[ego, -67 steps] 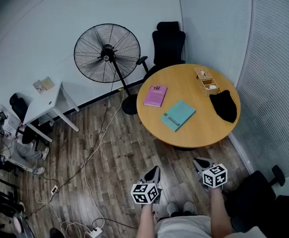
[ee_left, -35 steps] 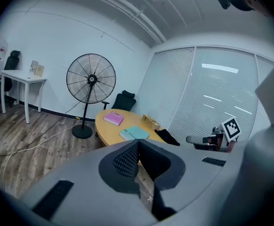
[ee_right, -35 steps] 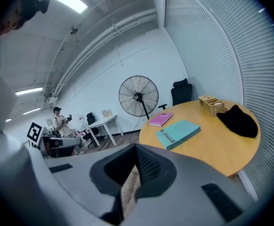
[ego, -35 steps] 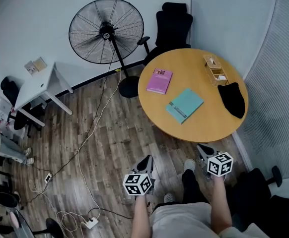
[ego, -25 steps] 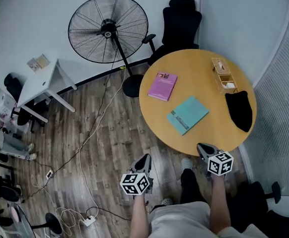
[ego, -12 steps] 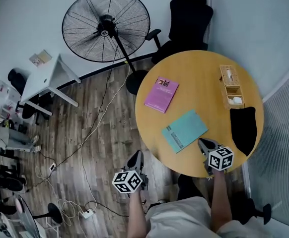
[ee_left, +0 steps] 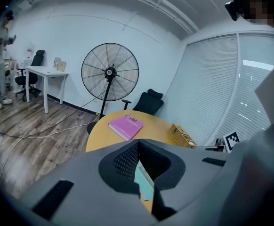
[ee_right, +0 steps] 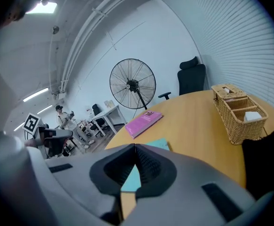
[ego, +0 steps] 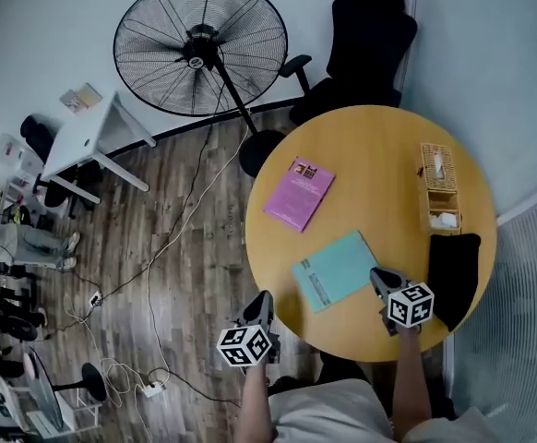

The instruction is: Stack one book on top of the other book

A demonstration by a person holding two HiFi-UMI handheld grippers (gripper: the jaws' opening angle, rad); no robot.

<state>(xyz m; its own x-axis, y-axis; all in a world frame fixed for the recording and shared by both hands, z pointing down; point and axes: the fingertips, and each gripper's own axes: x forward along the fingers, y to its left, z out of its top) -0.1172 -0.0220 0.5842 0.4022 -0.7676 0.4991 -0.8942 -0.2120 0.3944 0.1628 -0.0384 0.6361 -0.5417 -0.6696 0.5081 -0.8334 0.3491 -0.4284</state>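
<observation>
A pink book (ego: 299,194) (ee_left: 126,126) (ee_right: 144,123) lies on the round wooden table (ego: 388,173), toward its left side. A teal book (ego: 334,270) (ee_right: 133,178) lies nearer me, close to the front edge. My left gripper (ego: 263,301) is shut and empty, held off the table's front-left edge over the floor. My right gripper (ego: 379,276) is shut and empty, over the table just right of the teal book. In the left gripper view a strip of teal book (ee_left: 144,181) shows between the jaw tips.
A wicker basket (ego: 439,186) (ee_right: 238,109) and a black cloth (ego: 453,278) sit on the table's right side. A standing fan (ego: 199,44), a black office chair (ego: 365,40) and a white desk (ego: 89,146) stand beyond. Cables (ego: 162,266) run over the wood floor.
I have walked up to the table, which now lies much closer below me. Both grippers have moved forward; the right one has come over the tabletop beside the teal book.
</observation>
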